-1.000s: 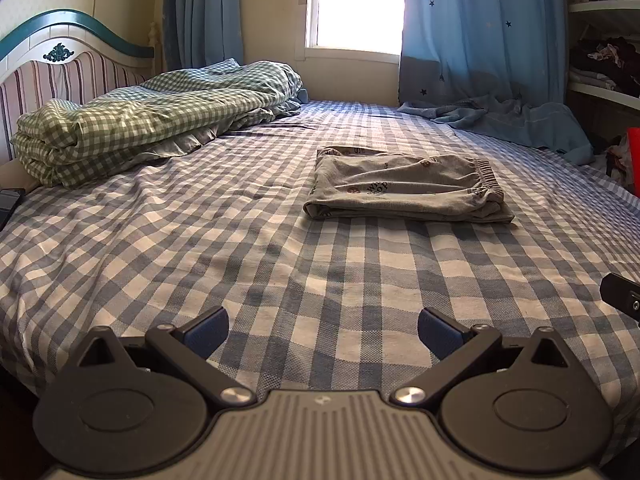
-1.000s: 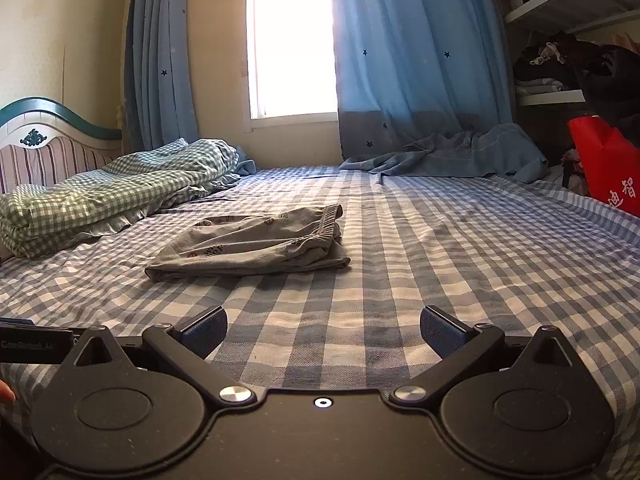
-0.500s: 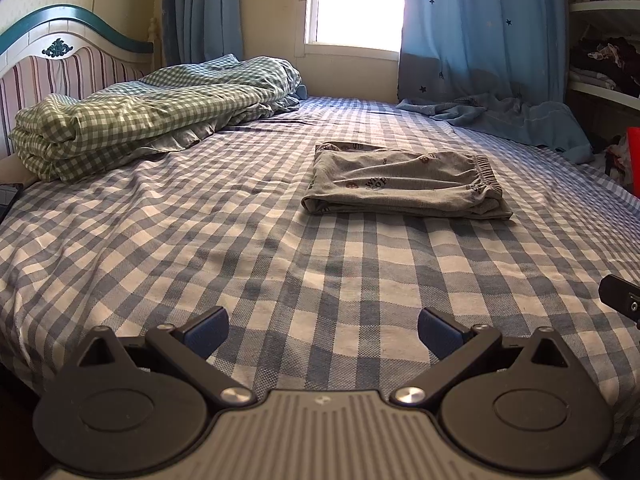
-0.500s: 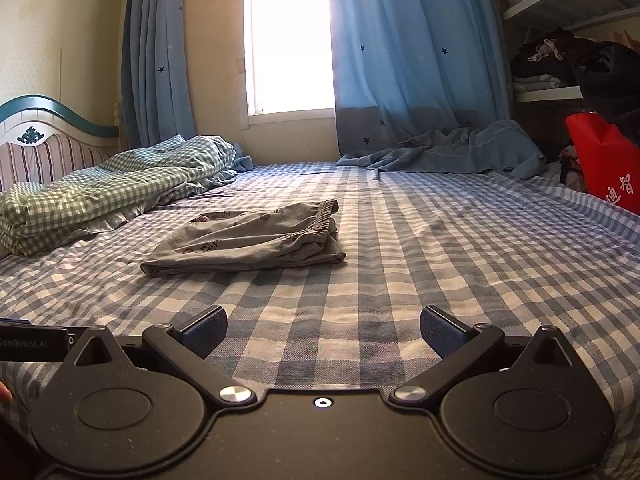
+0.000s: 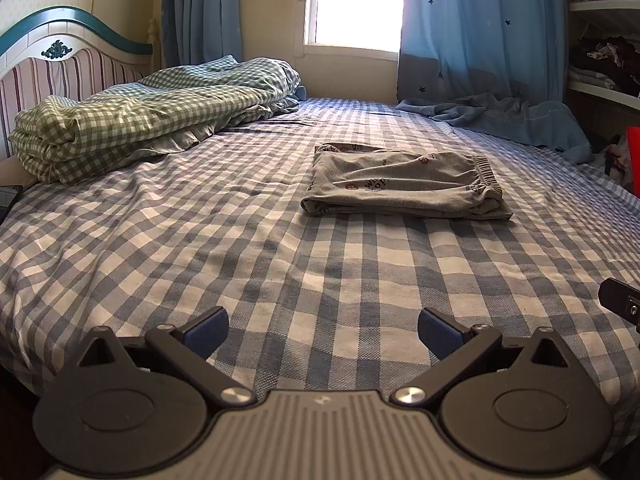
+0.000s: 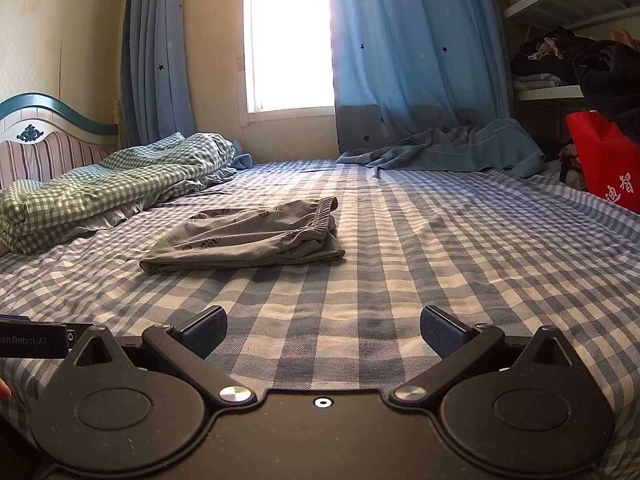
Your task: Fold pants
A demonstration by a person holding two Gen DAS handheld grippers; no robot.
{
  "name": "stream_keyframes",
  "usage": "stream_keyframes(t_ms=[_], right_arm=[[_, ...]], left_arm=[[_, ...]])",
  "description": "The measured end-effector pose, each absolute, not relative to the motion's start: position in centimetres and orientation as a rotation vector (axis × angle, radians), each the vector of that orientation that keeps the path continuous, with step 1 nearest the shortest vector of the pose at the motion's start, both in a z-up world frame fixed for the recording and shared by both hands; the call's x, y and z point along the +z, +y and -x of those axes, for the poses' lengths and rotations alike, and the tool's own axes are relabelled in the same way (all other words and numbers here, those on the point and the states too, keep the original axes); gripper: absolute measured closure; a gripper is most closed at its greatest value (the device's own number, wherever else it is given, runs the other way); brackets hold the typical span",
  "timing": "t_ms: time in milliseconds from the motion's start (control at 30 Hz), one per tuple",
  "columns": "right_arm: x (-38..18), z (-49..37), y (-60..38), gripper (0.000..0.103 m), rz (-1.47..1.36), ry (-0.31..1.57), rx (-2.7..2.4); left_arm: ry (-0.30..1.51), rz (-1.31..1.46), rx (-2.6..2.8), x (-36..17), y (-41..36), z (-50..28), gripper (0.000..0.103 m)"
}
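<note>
On the bed (image 5: 168, 240), mid-mattress and toward the far half: grey pants (image 5: 404, 186) lying as a flat, compact rectangle, elastic waistband at the right end, rounded fold edge at the left. Several layers visible along the near edge. Seen from the right wrist view, same bundle (image 6: 248, 240) left of centre, edges fairly square, one lower layer sticking out slightly at the near right corner.

Judged from this: folding looks essentially done — no loose leg trailing, nothing left spread out. Possibly a last tidy of that protruding corner; otherwise nothing obvious remaining.

Left tool (image 5: 322, 330): fingers spread wide, blue pads well apart, nothing between them, hovering over the near edge of the checked sheet, well apart from the pants. Contact with sheet not determinable.

Right tool (image 6: 323, 330): likewise spread wide, empty — held low at the near edge, pants well ahead and to the left.

Elsewhere: green checked quilt (image 5: 132, 120) bunched at far left by the headboard (image 5: 60, 60); blue cloth (image 6: 448, 148) heaped at far right under the curtain.
</note>
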State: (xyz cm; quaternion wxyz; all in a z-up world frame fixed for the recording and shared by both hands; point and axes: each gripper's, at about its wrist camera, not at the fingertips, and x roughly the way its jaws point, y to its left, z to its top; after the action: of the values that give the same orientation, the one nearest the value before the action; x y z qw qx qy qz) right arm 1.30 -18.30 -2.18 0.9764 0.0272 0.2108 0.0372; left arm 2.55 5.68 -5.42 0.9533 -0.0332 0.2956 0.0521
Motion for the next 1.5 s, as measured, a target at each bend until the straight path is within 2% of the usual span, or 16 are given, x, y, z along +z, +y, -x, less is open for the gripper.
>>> stream_keyframes(t_ms=[1500], right_arm=[[-2.89, -1.16, -18.28, 0.001, -0.051, 0.436, 0.08]], left_arm=[[0.606, 0.064, 0.103, -5.65, 5.61, -2.45, 0.001]])
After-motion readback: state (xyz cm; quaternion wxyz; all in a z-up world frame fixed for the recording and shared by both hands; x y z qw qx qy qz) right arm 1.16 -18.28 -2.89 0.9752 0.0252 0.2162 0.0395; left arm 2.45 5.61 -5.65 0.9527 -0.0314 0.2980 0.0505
